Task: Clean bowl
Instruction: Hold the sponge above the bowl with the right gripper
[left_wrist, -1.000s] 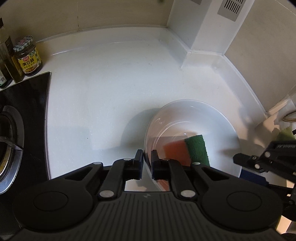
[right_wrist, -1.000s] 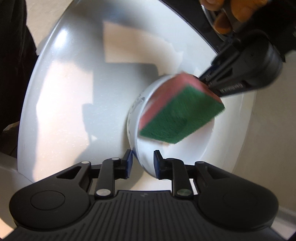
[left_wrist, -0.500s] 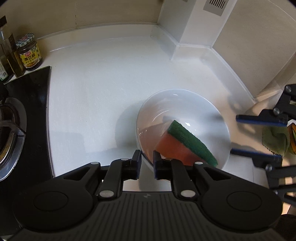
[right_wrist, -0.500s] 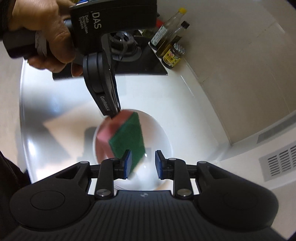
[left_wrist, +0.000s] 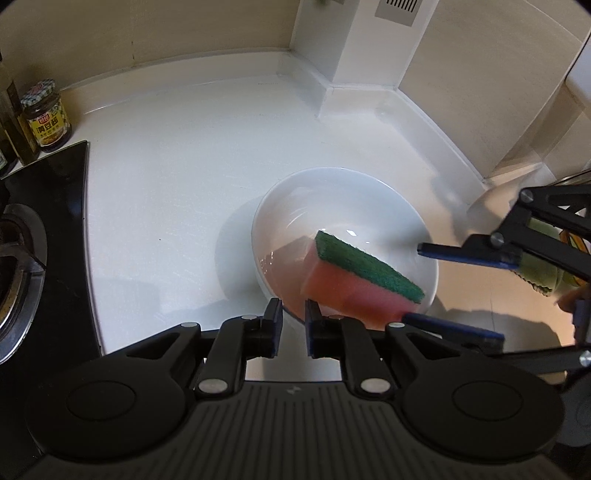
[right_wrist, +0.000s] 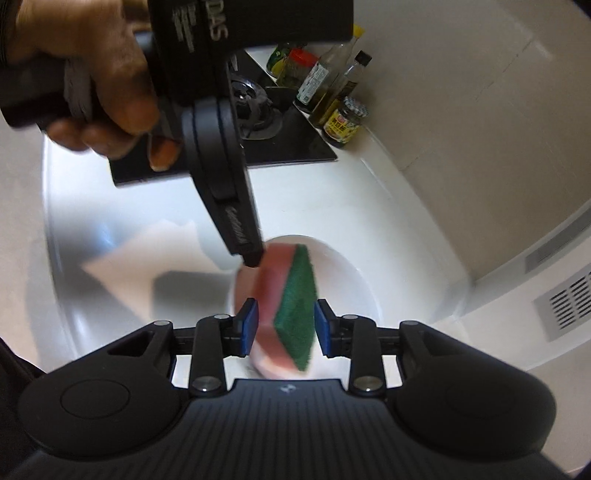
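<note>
Bowl (left_wrist: 343, 206) holds sponge (left_wrist: 354, 273), right claw (right_wrist: 283, 326) parted beside it.

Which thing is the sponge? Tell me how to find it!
Find the white counter beside the black stove. On it sits one white bowl. The sponge is the pink block with a green scrubby side inside that bowl.

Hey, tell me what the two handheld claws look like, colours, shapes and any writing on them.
Both are matte black plastic. The left claw and the right claw each have two jointed fingers with silver pivot pins, blue pads on the fingertips, round discs on either side of the base and a ribbed grey deck. From the right wrist view, the left one's body carries white lettering reading "DAS".
</note>
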